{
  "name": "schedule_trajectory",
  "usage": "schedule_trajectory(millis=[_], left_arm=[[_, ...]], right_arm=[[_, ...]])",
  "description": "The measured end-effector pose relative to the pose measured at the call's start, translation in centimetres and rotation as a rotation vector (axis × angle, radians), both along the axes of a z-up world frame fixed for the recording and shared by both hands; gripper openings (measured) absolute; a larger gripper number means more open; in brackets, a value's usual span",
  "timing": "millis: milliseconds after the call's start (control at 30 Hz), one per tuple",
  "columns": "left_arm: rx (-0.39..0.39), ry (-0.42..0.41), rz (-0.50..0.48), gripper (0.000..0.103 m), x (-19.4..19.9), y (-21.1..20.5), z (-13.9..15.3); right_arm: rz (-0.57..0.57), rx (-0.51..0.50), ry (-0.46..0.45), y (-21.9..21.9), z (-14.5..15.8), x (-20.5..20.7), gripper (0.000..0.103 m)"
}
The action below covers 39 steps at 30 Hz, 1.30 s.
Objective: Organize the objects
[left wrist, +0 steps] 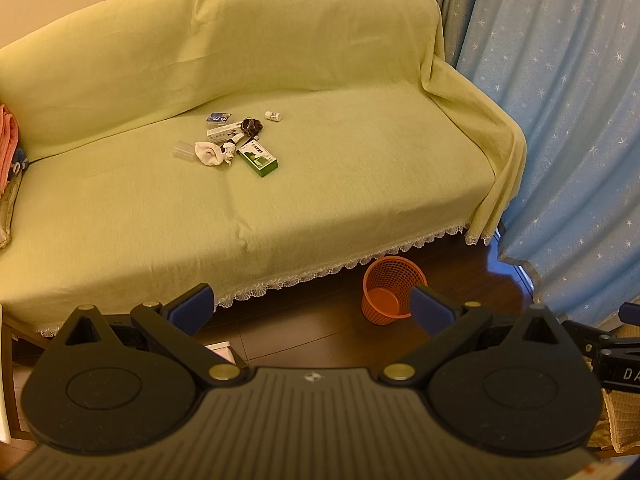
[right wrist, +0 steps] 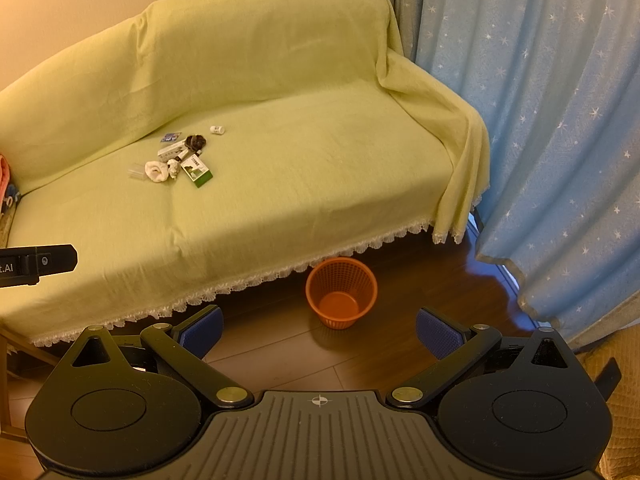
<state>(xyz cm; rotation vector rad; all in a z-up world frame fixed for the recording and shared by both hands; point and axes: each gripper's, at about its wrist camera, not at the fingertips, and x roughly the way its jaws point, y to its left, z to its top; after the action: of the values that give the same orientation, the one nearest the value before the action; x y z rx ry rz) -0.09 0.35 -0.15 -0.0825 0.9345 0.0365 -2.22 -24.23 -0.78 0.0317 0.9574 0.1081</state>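
Both grippers stand wide and hold nothing. Left gripper (left wrist: 310, 310) fills the bottom of its frame, its blue pads spread over the dark floor (left wrist: 312, 332); right gripper (right wrist: 318, 330) does the same in its own view, with the orange basket (right wrist: 341, 292) just above the gap between its pads. Part of the right gripper shows at the right edge of the left view.

All the clutter sits in one small heap on the sofa (left wrist: 340, 184), left of centre and in the upper half of both frames, well apart from either gripper. A green box (left wrist: 258, 158) lies at the heap's lower right, a long white box (left wrist: 224, 130) above it, a white sock (left wrist: 210, 154) to the left, a clear case (left wrist: 184, 150) beside the sock, a dark scrunchie (left wrist: 252, 125) near the top, a small card (left wrist: 218, 118) at the upper left, and a white bottle (left wrist: 273, 116) alone at the upper right.

Everything looks light. Boxes are probably stiff cardboard that would dent under a hard squeeze, so take them across the narrow sides. Sock and scrunchie are soft and should bunch safely when pinched mid-body. The bottle is likely smooth and prone to roll on the cloth; grip it across its body. The flat card will be hardest to lift off soft fabric.
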Motion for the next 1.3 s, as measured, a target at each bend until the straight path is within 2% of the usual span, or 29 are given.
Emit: schedule_trajectory(millis=[1300], left_arm=[[0.008,0.046,-0.045,0.102,-0.2,-0.8,-1.0]], right_arm=[[0.003,0.001,0.007,0.3,-0.3,0.3,0.101]])
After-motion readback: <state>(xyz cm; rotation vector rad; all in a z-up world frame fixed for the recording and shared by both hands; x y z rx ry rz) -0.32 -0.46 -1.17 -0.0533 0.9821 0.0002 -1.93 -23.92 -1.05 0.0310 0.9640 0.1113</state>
